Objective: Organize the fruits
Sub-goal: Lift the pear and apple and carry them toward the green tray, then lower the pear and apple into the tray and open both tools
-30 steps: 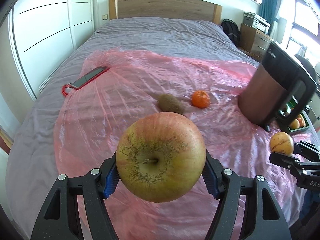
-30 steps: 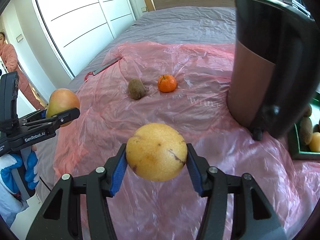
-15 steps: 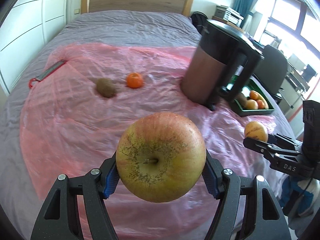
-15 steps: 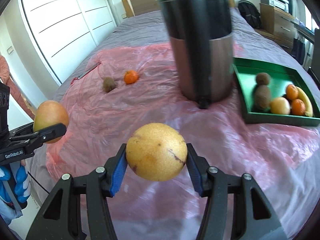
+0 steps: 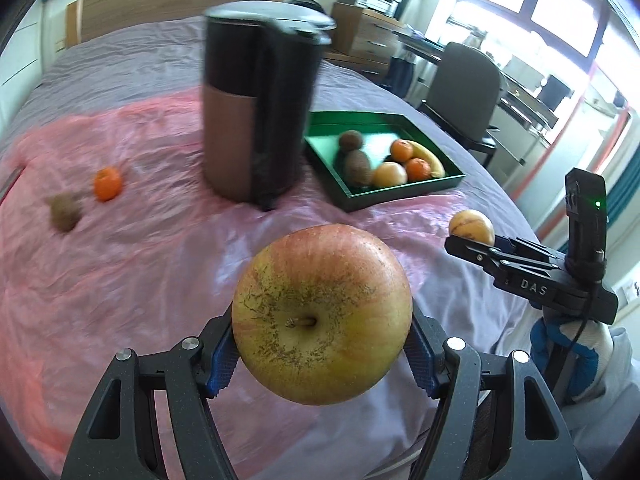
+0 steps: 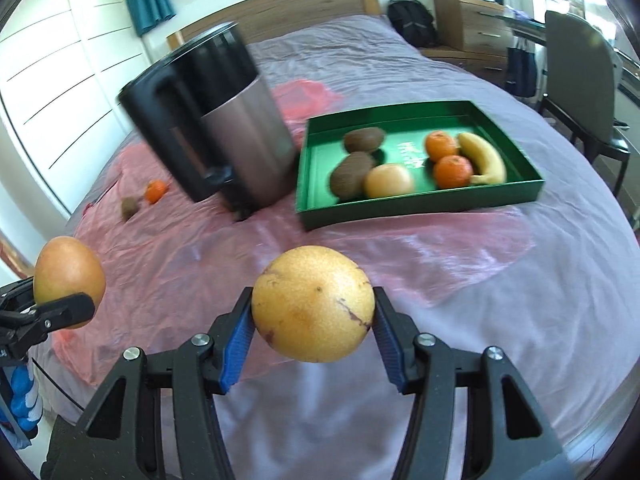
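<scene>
A bed with a grey cover fills both views, and a pink plastic sheet lies spread over the near part of it. On the sheet stands a tall black and copper kettle, upright, its outline blurred. Just beside the kettle, on the side toward the window, sits a green tray holding two kiwis, a pale round fruit, two mandarins and a banana. The left gripper is clamped on a large yellow-red apple, its blue pads pressed to the apple's sides, stem end facing the camera, held in the air above the sheet. The right gripper is closed on a smaller speckled yellow pear, likewise lifted clear of the bed, in front of the tray. Well apart from the tray, past the kettle, a loose mandarin and a loose kiwi lie near each other on the sheet.
</scene>
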{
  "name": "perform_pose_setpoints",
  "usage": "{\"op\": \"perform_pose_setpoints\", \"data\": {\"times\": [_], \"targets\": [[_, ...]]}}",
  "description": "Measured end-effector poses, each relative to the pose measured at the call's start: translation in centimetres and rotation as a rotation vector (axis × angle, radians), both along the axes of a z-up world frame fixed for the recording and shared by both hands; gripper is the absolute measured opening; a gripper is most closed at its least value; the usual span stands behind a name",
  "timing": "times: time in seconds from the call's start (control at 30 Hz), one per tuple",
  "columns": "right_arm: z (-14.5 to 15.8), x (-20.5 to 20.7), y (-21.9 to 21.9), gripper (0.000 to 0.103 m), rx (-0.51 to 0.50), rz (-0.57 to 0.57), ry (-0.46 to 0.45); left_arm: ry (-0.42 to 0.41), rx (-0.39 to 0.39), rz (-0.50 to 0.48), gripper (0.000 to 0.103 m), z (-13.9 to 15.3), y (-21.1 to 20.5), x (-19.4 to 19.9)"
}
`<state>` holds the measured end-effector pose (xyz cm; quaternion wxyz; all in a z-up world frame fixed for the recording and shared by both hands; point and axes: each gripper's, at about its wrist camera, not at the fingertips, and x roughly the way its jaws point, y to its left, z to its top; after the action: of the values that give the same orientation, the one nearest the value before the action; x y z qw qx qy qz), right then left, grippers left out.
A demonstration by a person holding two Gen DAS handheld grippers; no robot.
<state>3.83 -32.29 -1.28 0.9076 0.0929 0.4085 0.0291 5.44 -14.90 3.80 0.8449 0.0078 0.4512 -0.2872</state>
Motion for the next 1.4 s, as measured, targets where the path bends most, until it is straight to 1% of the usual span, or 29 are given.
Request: {"op": "perform_pose_setpoints", "data": {"times": [0.1, 0.33, 0.47, 0.63, 0.87, 1.03, 1.17, 1.2, 1.4], "targets": [[0.0, 0.2, -2.8, 0.085, -0.001, -0.041, -0.009, 0.001, -0.001, -0.040, 0.065, 0.1, -2.9, 0.6], [-0.7, 1.2, -7.4, 0.085, 0.006, -0.107, -0.019, -0.011, 0.003, -0.103, 0.065, 0.6, -8.7, 2.8], [-0.5, 2.5, -9.5, 0.085, -0.001, -0.130, -0.035, -0.035, 0.016, -0.134, 0.065, 0.8, -11.9, 4.7], [0.2, 4.9, -11.9, 0.085, -0.022, -0.148, -0.063, -0.055, 0.023, -0.146, 0.065, 0.8, -15.4, 7.6], [1.3, 9.8, -14.7, 0.085, -0.072, -0.156, -0.103, -0.078, 0.045, -0.150, 0.065, -0.4, -19.7, 12.0], [1.7, 14.7, -16.5, 0.085, -0.096, -0.156, -0.121, -0.095, 0.070, -0.136, 0.065, -1.9, -21.9, 14.8], [1.3, 18.1, -17.5, 0.085, -0.106, -0.158, -0.122, -0.099, 0.090, -0.127, 0.065, -3.2, -23.5, 16.6], [1.1, 19.1, -17.8, 0.085, -0.104, -0.153, -0.115, -0.109, 0.105, -0.128, 0.065, -3.6, -24.1, 16.9], [-0.6, 23.4, -18.6, 0.085, -0.131, -0.145, -0.074, -0.148, 0.163, -0.149, 0.065, -5.2, -25.7, 17.2]]}}
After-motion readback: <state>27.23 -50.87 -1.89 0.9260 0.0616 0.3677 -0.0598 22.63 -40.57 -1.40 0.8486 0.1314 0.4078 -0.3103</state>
